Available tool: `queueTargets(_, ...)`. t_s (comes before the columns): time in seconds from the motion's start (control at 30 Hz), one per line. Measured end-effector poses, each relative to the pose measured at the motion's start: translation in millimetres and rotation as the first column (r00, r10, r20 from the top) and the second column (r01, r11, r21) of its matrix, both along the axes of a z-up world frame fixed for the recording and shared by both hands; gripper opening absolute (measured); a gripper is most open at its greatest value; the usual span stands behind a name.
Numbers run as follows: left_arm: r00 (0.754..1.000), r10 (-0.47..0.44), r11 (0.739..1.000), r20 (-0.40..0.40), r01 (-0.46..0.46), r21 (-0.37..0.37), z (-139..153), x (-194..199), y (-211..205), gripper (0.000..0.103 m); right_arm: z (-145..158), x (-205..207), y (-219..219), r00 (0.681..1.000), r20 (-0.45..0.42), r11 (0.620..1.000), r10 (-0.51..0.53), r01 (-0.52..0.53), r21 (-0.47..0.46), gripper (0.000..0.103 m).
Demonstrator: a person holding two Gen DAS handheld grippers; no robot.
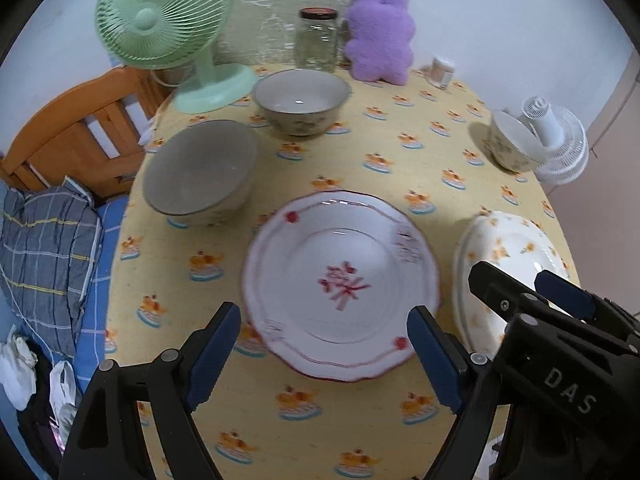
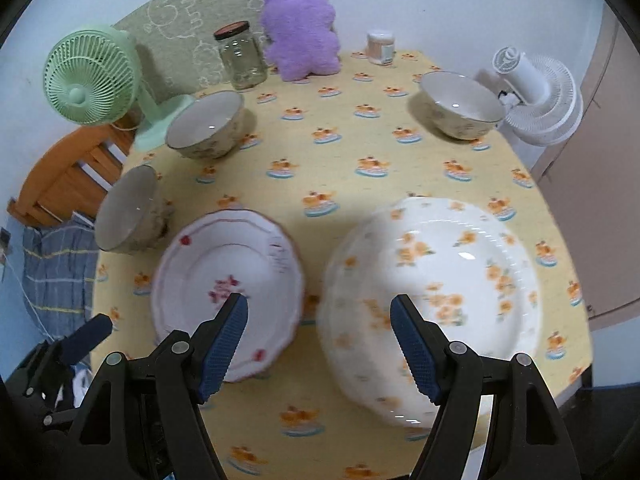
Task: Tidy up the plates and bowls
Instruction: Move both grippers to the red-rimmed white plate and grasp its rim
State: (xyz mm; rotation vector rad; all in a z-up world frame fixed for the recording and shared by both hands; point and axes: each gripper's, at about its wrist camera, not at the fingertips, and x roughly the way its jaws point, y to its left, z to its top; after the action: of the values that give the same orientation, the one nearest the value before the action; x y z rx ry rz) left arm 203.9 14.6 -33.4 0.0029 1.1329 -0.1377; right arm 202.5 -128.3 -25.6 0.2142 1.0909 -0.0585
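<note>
A white plate with a red flower pattern (image 1: 340,284) (image 2: 228,292) lies on the yellow tablecloth (image 1: 320,160). To its right lies a larger white plate with orange flowers (image 1: 508,248) (image 2: 436,300). Three floral bowls stand apart: one at the near left (image 1: 200,168) (image 2: 128,212), one at the back (image 1: 300,100) (image 2: 204,124), one at the far right (image 1: 512,140) (image 2: 460,104). My left gripper (image 1: 325,310) hovers open over the red plate's near edge, holding nothing. My right gripper (image 2: 320,300) (image 1: 508,274) hangs open above the gap between both plates, also empty.
Along the table's back stand a green fan (image 1: 164,12), a glass jar (image 1: 318,40), a purple plush (image 1: 380,36) and a small pot (image 1: 440,70). A white fan (image 1: 560,148) sits past the right edge. A wooden frame (image 1: 76,132) and checked bedding (image 1: 44,248) lie left.
</note>
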Motion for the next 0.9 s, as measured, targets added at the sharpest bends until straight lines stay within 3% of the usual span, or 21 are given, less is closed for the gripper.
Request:
queueTargets(0.33, 0.996, 0.085, 0.996, -0.033, -0.085, 0.002, -32, 31, 37, 0.086, -23, 40, 43, 0.995, -0.012, 0.994, 0.095, -0.096, -0.043, 0.077)
queueTargets(0.77, 0.989, 0.110, 0.994, -0.097, -0.110, 0.008, -80, 59, 35, 0.082, -74, 88, 50, 0.990, -0.083, 0.992, 0.117, -0.121, -0.046, 0.076)
queueTargets(0.9, 0.985, 0.110, 0.994, -0.132, -0.111, -0.001, -90, 62, 31, 0.080, -79, 94, 52, 0.987, -0.082, 0.985, 0.137, -0.145, -0.097, 0.076)
